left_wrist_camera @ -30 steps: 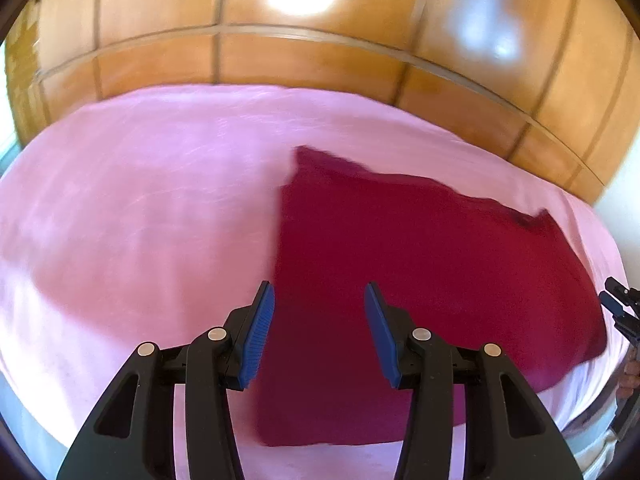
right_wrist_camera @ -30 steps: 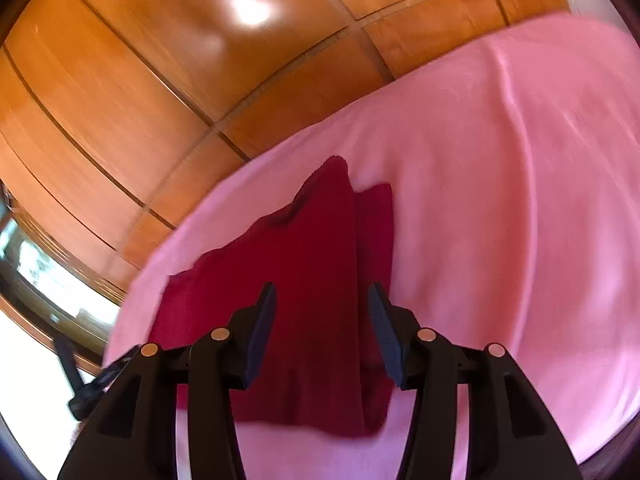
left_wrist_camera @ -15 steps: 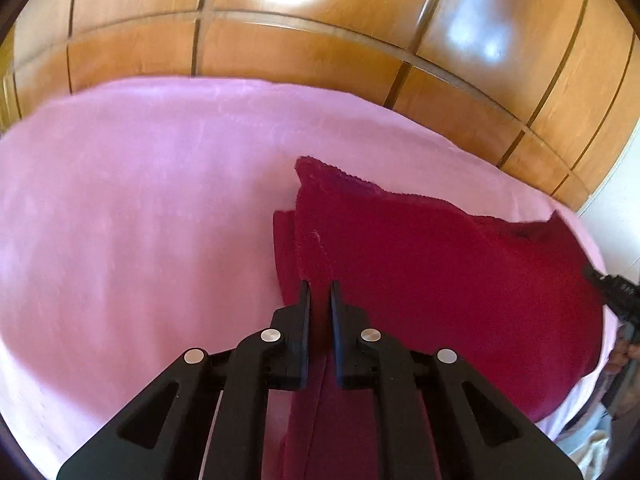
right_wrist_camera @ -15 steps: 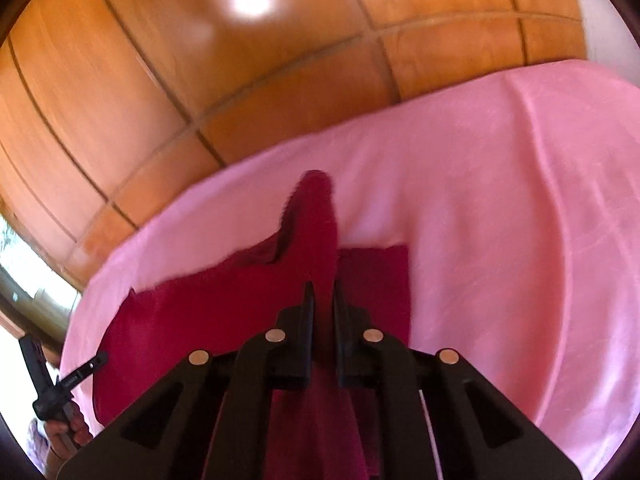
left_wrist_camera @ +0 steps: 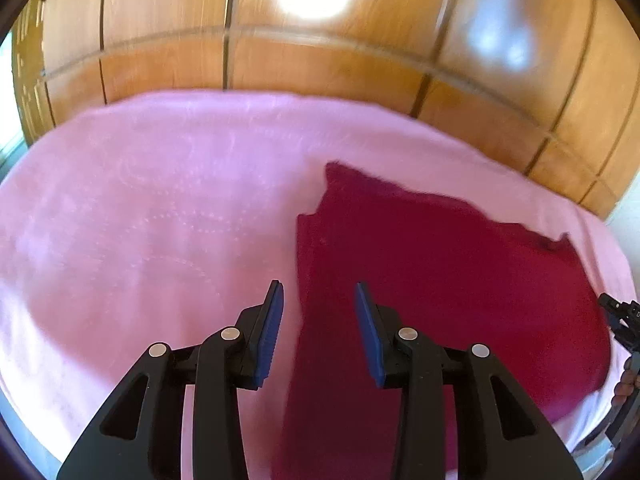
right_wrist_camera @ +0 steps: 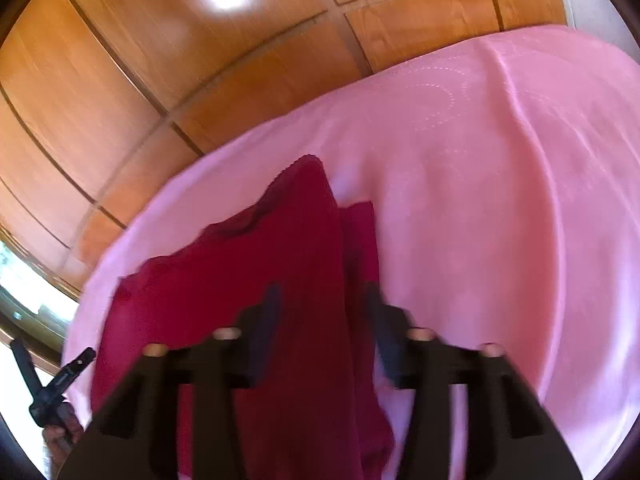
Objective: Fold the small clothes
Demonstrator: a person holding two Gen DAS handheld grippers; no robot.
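Left wrist: left gripper [left_wrist_camera: 319,328] just opened, jaws spread, nothing pinched; cloth [left_wrist_camera: 440,280] lies centre-right on sheet [left_wrist_camera: 140,220]. Back out without snagging edge.

Right wrist: right gripper [right_wrist_camera: 322,328] likewise just spread, blurred; cloth lower centre. Lift clear, check fold alignment.

Each fisheye camera rides behind its own two black fingers, angled down and close over the pink patterned bedspread [left_wrist_camera: 140,220], facing the glossy wooden panelled wall [left_wrist_camera: 320,64]. The left wrist view sees the dark red knitted cloth [left_wrist_camera: 440,272] from its left edge; the right wrist view (somewhat blurred) from its right edge. Both share cloth, spread and wall, and each catches the other gripper at its margin.
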